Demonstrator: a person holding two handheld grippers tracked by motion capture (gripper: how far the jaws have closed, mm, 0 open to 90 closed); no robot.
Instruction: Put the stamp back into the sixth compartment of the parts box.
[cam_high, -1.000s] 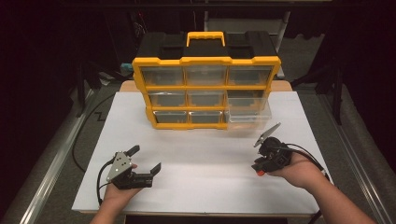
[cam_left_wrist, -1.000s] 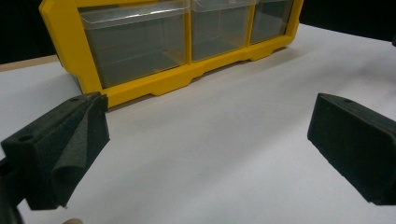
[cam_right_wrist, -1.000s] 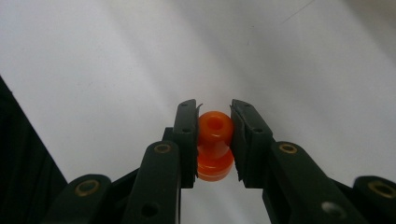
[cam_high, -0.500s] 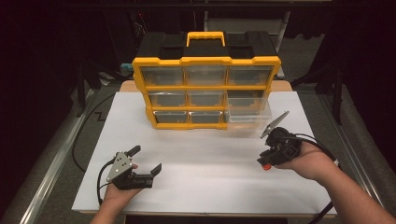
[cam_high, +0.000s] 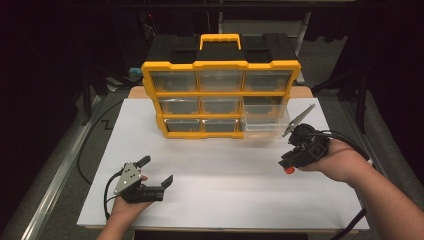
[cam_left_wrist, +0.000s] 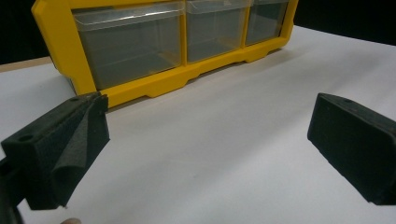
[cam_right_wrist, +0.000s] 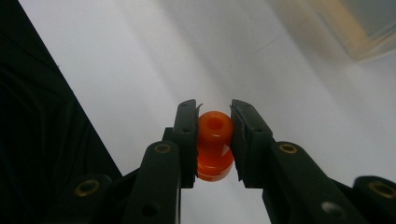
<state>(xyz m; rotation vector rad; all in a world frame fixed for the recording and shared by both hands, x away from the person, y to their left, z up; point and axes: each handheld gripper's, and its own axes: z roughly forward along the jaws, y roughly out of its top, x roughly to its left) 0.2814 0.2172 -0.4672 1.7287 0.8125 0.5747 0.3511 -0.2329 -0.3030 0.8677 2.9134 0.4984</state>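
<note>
A yellow and black drawer organiser (cam_high: 220, 95) with clear drawers stands at the back of the white table (cam_high: 225, 165). Its lower right drawer (cam_high: 267, 125) is pulled out. My right gripper (cam_high: 288, 167) hovers right of the table's middle, below that drawer, shut on a small orange knob-shaped piece (cam_right_wrist: 215, 144); the same orange piece (cam_high: 288, 170) peeks out under the hand. My left gripper (cam_high: 156, 171) rests open near the front left with nothing between its jaws, facing the organiser's bottom row (cam_left_wrist: 187, 42).
A black cable (cam_high: 345, 137) trails from my right gripper over the table's right side. Dark stands and floor surround the table. White tabletop lies between the two grippers.
My right gripper has moved up and to the right, towards the pulled-out drawer, carrying the orange piece. The left gripper has stayed still.
</note>
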